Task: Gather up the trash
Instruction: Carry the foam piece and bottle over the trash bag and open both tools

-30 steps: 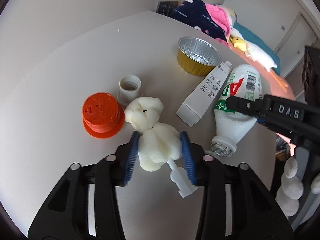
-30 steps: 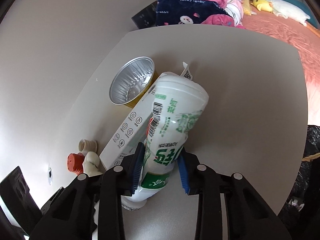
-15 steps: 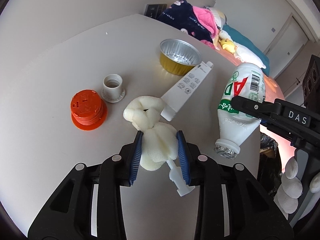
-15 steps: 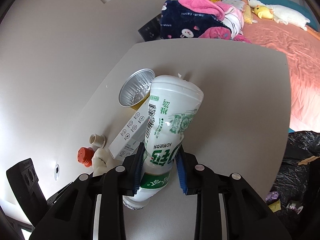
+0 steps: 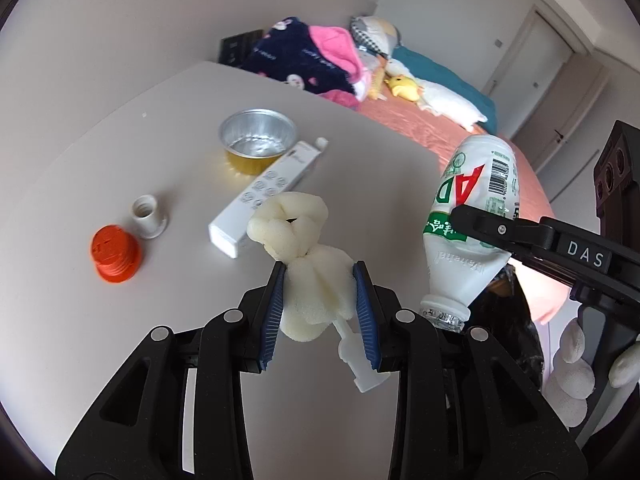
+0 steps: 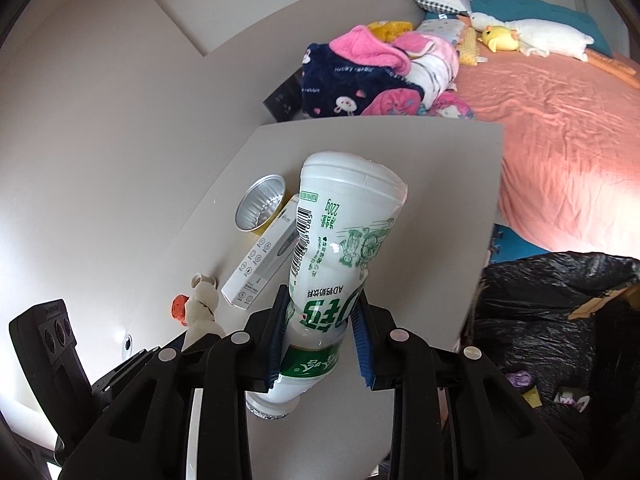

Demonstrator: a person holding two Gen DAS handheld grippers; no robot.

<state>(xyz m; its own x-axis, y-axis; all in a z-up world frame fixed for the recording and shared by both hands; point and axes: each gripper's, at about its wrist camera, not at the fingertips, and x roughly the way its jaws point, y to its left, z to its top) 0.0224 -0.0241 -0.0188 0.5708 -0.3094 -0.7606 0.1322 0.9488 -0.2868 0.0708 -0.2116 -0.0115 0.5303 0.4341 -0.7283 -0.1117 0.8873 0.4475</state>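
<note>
Both grippers loaded, lifted off the table.

Left wrist view, left to right: orange cap (image 5: pixel 115 254) at 9 o'clock, white collar (image 5: pixel 148 216) just beside, white box (image 5: pixel 266 192) touching foil cup (image 5: pixel 258 140). Left gripper (image 5: pixel 320 306) clamps foam wad (image 5: pixel 310 280) at centre. Right gripper (image 6: pixel 320 330) pinches milk bottle (image 6: pixel 340 264), neck down, at 3 o'clock; black trash bag (image 6: pixel 560 328) past the table edge.

Table's (image 5: pixel 380 184) right half open (probably); white box (image 5: pixel 264 196), foil cup (image 5: pixel 258 140) crowd left
</note>
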